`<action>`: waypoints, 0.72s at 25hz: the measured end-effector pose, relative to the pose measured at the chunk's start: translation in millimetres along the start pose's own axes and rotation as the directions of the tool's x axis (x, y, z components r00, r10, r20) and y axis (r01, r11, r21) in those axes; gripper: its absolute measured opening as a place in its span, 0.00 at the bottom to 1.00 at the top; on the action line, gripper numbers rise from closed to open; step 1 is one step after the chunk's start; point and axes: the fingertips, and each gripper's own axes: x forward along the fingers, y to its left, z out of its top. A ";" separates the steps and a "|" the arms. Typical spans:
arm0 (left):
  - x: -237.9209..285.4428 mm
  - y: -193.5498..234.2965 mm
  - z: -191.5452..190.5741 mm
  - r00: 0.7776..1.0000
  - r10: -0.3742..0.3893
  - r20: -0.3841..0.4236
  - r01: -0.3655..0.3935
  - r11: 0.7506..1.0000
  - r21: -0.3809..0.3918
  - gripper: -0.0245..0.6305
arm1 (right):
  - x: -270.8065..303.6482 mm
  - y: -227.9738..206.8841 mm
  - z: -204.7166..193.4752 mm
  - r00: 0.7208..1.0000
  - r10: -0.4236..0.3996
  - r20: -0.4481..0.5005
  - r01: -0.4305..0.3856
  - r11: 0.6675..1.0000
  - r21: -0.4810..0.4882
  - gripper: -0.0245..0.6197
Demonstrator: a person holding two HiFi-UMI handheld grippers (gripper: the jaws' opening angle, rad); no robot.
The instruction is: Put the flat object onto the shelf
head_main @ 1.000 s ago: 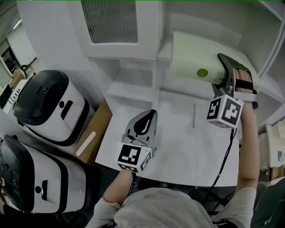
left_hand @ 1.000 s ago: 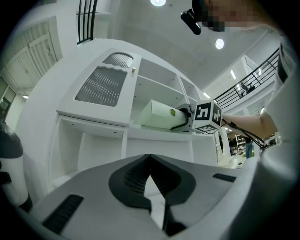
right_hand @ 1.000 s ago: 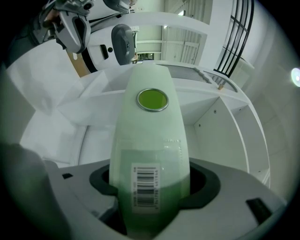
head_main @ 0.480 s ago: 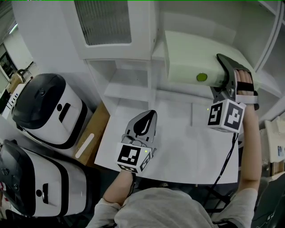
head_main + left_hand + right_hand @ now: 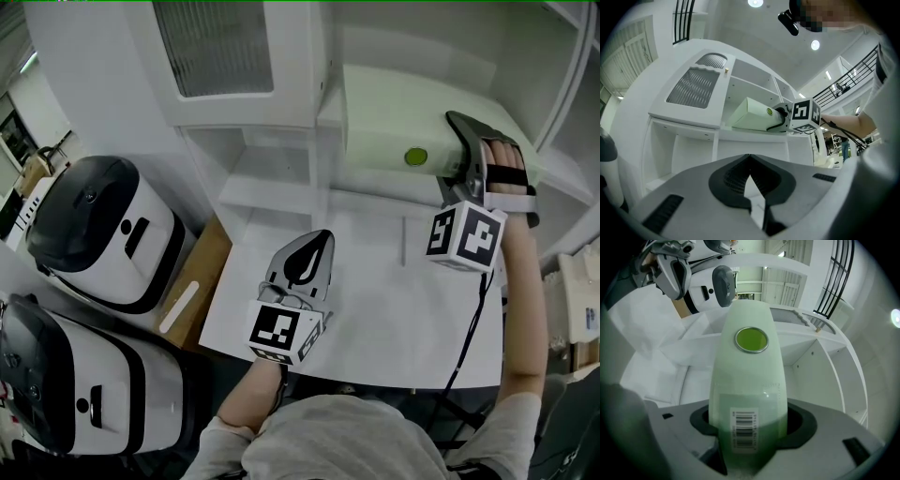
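A white tabletop (image 5: 375, 309) fills the middle of the head view, backed by a white shelf unit (image 5: 272, 183) with open compartments and a cabinet door with a ribbed pane (image 5: 220, 47) at upper left. Two black-and-white appliances (image 5: 94, 225) stand at the left edge, and a cardboard piece (image 5: 192, 281) is wedged between them and the table's left edge.

The pale green flat box (image 5: 394, 127) lies in the shelf compartment at upper right, low over the board. I cannot tell whether it rests fully on the board. The compartment's side wall is just left of the box, with free room above.

The right gripper (image 5: 461, 155) clasps the box's near end. Its jaws stand wide with the barcoded end filling the gap, and they have just been closing slightly.

The left gripper (image 5: 319, 239) hangs over the bare tabletop at lower centre, its jaws together with nothing between them.
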 end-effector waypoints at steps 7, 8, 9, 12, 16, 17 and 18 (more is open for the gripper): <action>-6.4 9.5 -0.6 0.999 0.044 -0.007 -0.044 0.999 -0.001 0.06 | 21.9 1.3 3.4 1.000 0.015 -0.010 -0.015 1.000 0.010 0.52; -7.0 11.3 -0.8 0.999 0.050 -0.008 -0.050 0.999 -0.003 0.06 | 22.8 1.3 3.8 1.000 0.018 -0.005 -0.018 1.000 0.011 0.52; -7.4 12.8 -1.0 0.998 0.054 -0.009 -0.054 0.999 -0.004 0.06 | 23.1 1.4 3.9 1.000 0.020 0.003 -0.020 1.000 0.011 0.52; -8.2 13.2 -1.9 0.998 0.057 -0.011 -0.057 0.998 -0.004 0.06 | 21.7 3.0 3.7 1.000 0.023 0.020 -0.024 1.000 0.013 0.52; -7.5 6.7 -3.2 0.999 0.042 -0.016 -0.042 0.999 0.003 0.06 | 13.7 3.6 3.9 0.999 0.047 0.029 -0.047 0.998 0.030 0.54; -6.9 4.3 -2.9 0.999 0.035 -0.015 -0.035 0.999 0.004 0.06 | 11.0 3.5 4.4 0.998 0.051 0.032 -0.052 0.998 0.027 0.54; -5.9 1.1 -1.6 1.000 0.023 -0.012 -0.023 1.000 0.006 0.06 | 8.3 3.2 5.2 0.998 0.052 0.036 -0.053 0.998 0.024 0.54</action>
